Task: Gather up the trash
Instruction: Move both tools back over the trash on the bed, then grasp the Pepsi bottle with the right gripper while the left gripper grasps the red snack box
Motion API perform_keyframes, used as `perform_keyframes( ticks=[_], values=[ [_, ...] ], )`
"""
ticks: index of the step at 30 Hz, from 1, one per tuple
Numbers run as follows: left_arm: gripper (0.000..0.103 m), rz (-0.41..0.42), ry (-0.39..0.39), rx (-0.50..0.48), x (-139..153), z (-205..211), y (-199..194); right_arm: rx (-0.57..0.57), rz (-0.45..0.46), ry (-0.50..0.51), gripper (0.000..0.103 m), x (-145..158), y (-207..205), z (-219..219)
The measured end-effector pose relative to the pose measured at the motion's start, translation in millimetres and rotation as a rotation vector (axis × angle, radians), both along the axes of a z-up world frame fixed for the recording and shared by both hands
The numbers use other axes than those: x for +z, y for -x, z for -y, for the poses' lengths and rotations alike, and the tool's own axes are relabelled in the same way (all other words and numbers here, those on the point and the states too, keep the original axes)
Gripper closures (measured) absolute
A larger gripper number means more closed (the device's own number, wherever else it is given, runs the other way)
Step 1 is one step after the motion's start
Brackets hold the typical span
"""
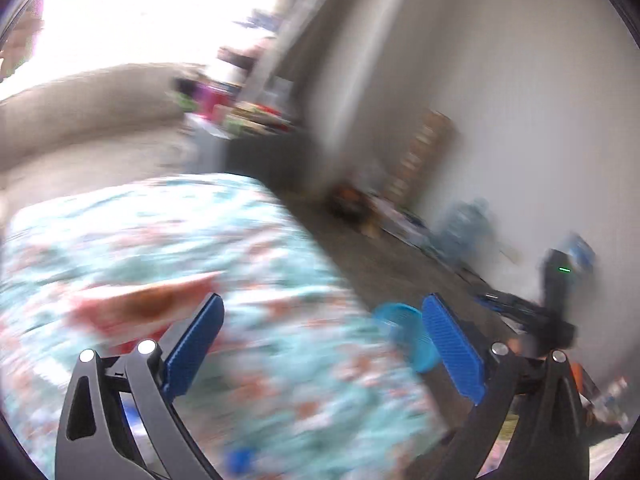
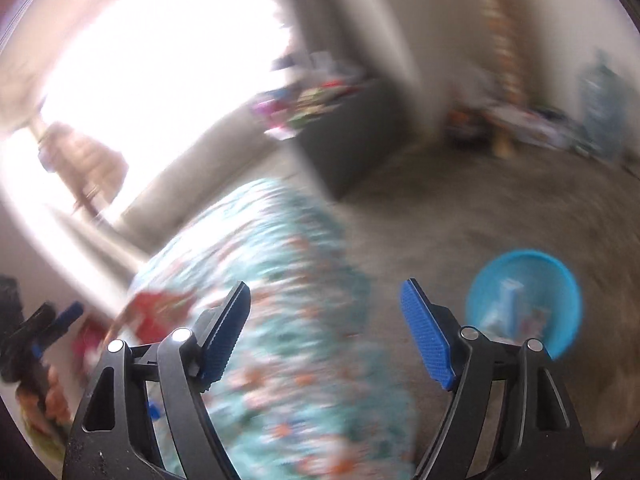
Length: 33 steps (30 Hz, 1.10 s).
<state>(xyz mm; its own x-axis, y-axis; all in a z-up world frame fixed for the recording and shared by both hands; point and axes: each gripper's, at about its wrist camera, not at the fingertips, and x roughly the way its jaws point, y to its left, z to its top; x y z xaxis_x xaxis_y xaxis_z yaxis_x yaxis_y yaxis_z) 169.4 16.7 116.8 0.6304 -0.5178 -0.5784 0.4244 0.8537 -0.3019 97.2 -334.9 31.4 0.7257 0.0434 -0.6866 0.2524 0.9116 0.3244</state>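
Note:
Both views are smeared by motion. My left gripper (image 1: 322, 303) stands open with nothing between its blue pads, above a bed with a teal flowered cover (image 1: 260, 240). A red and orange wrapper (image 1: 140, 304) lies on the cover just left of the left finger. A round blue bin (image 2: 524, 280) stands on the carpet beside the bed, holding a white and blue carton and other scraps; it also shows as a blue bin (image 1: 396, 320) past the bed's edge. My right gripper (image 2: 325, 288) is open and empty over the bed's side. The red wrapper (image 2: 160, 306) appears left of it.
Grey carpet (image 2: 460, 220) spreads to the right of the bed. A dark cabinet (image 2: 352, 140) topped with colourful clutter stands by the bright window. More clutter and a water bottle (image 1: 464, 224) line the white wall. The other gripper (image 2: 44, 328) shows at the left edge.

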Motion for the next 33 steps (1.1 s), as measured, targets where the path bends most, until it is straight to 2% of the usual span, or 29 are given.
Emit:
perform_keyframes(
  ticks=[4, 5, 9, 12, 16, 18, 20, 22, 26, 31, 33],
  values=[
    [0.006, -0.003, -0.022, 0.190, -16.6, -89.1, 31.1, 0.236, -0.022, -0.006, 0.027, 0.4, -22.6, -70.9],
    [0.006, -0.012, -0.029, 0.215, -24.0, -98.8, 35.1, 0.286, -0.033, -0.020, 0.027, -2.1, -27.5, -90.3],
    [0.006, -0.096, -0.084, 0.367, -81.0, -151.4, 61.5, 0.502, -0.125, -0.071, 0.027, -29.4, -49.6, -178.5],
    [0.006, -0.198, -0.134, 0.434, -123.3, -174.0, 66.9, 0.620, -0.217, 0.013, 0.027, -49.7, -69.6, -256.3],
    [0.006, -0.232, -0.222, 0.481, -157.9, -193.5, 67.9, 0.755, -0.277, 0.168, 0.027, -65.7, -95.0, -337.8],
    [0.006, -0.264, -0.261, 0.456, -171.9, -198.9, 61.3, 0.778, -0.268, 0.265, 0.025, -68.1, -102.2, -360.1],
    [0.006, -0.293, -0.275, 0.406, -183.7, -202.8, 56.5, 0.793, -0.299, 0.319, 0.024, -78.7, -111.0, -377.0],
    [0.006, -0.255, -0.320, 0.365, -186.2, -196.1, 55.2, 0.797, -0.341, 0.362, 0.024, -89.7, -110.7, -390.4],
    [0.006, -0.244, -0.381, 0.311, -187.5, -187.0, 53.0, 0.804, -0.385, 0.424, 0.024, -107.8, -104.1, -404.7],
    [0.005, -0.266, -0.381, 0.335, -188.5, -186.8, 46.9, 0.769, -0.406, 0.534, 0.034, -114.5, -99.3, -410.0],
    [0.004, -0.273, -0.389, 0.367, -189.8, -185.9, 42.5, 0.765, -0.414, 0.520, 0.035, -113.2, -99.5, -405.2]
  ],
)
